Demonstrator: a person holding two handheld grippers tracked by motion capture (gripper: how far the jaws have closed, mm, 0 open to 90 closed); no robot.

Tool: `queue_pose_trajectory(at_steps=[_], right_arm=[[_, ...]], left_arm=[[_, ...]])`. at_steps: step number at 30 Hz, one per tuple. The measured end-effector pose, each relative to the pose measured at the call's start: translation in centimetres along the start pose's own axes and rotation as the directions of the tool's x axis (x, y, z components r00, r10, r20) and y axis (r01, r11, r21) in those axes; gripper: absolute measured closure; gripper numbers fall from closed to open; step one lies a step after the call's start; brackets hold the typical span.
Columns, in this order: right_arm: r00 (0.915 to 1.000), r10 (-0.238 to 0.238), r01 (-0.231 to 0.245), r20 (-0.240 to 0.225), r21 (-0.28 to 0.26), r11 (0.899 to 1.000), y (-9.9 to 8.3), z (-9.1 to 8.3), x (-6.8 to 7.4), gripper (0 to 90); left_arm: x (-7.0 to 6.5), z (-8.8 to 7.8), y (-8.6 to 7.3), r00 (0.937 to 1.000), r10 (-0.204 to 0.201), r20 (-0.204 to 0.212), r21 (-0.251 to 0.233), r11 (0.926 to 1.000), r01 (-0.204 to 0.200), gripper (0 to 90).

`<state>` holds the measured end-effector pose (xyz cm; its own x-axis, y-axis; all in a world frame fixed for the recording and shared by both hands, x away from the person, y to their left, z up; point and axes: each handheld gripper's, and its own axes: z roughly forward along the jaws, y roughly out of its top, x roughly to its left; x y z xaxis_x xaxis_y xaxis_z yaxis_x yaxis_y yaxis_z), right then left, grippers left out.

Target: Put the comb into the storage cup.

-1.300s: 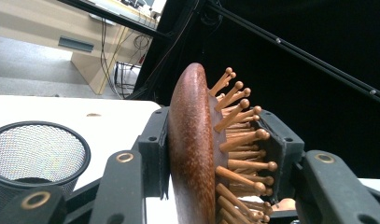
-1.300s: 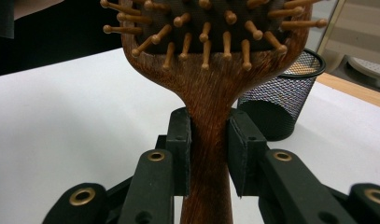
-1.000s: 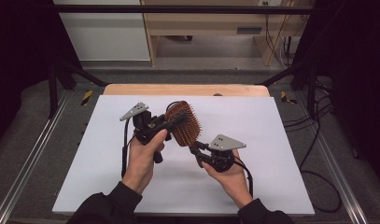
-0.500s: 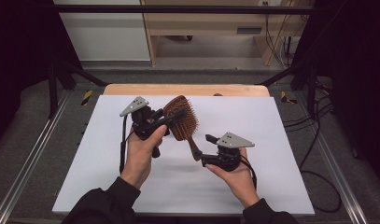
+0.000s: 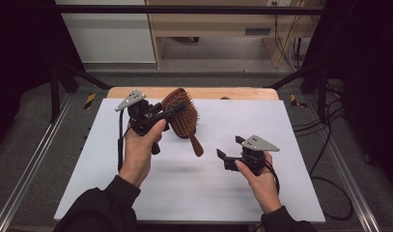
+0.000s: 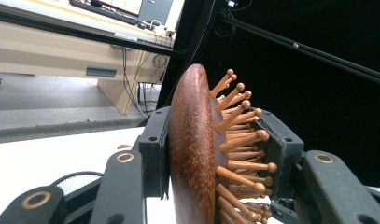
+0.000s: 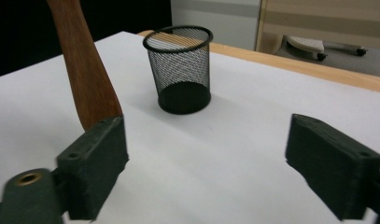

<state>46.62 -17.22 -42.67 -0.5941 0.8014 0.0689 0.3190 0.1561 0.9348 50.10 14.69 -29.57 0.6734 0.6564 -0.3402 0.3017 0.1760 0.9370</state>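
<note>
One black mesh cup (image 7: 183, 70) stands upright on the white table (image 5: 300, 125); looks empty, though its far inner wall is hard to read through the mesh. One wooden hairbrush (image 5: 182, 118), lifted off the table, head clamped between the left gripper (image 5: 158, 116) pads, handle hanging down toward the right gripper (image 5: 228, 154). Right jaws have just been opening, now spread wide with nothing between them, handle just beside one pad. Two grippers, two hands.

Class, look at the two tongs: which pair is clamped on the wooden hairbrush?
The left tongs, shut across the hairbrush head; the right tongs, jaws just opened, hold nothing.
</note>
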Motion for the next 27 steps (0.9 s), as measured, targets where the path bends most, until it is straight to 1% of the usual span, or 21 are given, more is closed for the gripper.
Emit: queue_pose_trajectory(at_steps=[1,3,7,10,13,15,16,19,21,24,27], right_arm=[[1.0,0.009,-0.009,-0.003,0.008,1.0,-0.1,-0.2,-0.3,7.1],[0.9994,0.033,-0.033,-0.01,0.007,0.999,-0.2,-0.6,-0.7,6.0],[0.9992,0.04,-0.04,-0.006,-0.004,0.999,-0.3,-1.5,-1.4,5.6],[0.9993,0.038,-0.038,-0.002,-0.009,0.999,-0.6,-2.3,-2.0,5.6],[0.9991,0.042,-0.042,0.005,-0.01,0.999,-1.2,-3.2,-2.3,5.6],[0.9997,0.024,-0.024,0.005,-0.005,1.0,-1.6,-3.8,-2.4,5.5],[0.9998,0.012,-0.012,0.014,-0.001,1.0,-1.8,-4.2,-2.5,5.5],[0.9996,0.004,-0.003,0.029,-0.004,1.0,-2.2,-5.2,-2.7,5.5],[0.9993,0.008,-0.008,0.037,-0.015,1.0,-2.4,-5.9,-2.9,5.2],[0.9987,0.024,-0.023,0.046,-0.024,0.999,-2.7,-6.2,-3.3,5.0],[0.9975,0.044,-0.043,0.055,-0.012,0.999,-3.1,-6.0,-3.7,5.1]], left_arm=[[0.0,0.0,0.2,1.0,0.003,-0.001,-0.001,1.0,-0.003,52.2],[-0.1,0.1,0.5,1.0,0.007,-0.005,-0.007,1.0,-0.007,52.1],[-0.3,0.2,1.1,0.9999,0.014,-0.007,-0.017,0.9998,-0.014,52.1],[-0.5,0.3,1.5,0.9995,0.03,-0.011,-0.019,0.9994,-0.03,52.1],[-0.6,0.4,1.8,0.9997,0.024,-0.009,-0.028,0.9993,-0.025,52.1],[-0.6,0.5,2.0,0.9996,0.027,-0.009,-0.03,0.9992,-0.028,52.1],[-0.6,0.6,2.2,0.9995,0.031,-0.011,-0.031,0.999,-0.031,52.1],[-0.7,0.8,2.7,0.9995,0.029,-0.013,-0.039,0.9988,-0.029,52.1],[-0.7,1.0,3.1,0.9993,0.034,-0.014,-0.043,0.9985,-0.034,52.0],[-0.9,1.3,3.8,0.9984,0.054,-0.02,-0.045,0.9975,-0.054,52.0],[-1.0,1.6,4.4,0.997,0.072,-0.028,-0.049,0.9961,-0.073,52.0]])
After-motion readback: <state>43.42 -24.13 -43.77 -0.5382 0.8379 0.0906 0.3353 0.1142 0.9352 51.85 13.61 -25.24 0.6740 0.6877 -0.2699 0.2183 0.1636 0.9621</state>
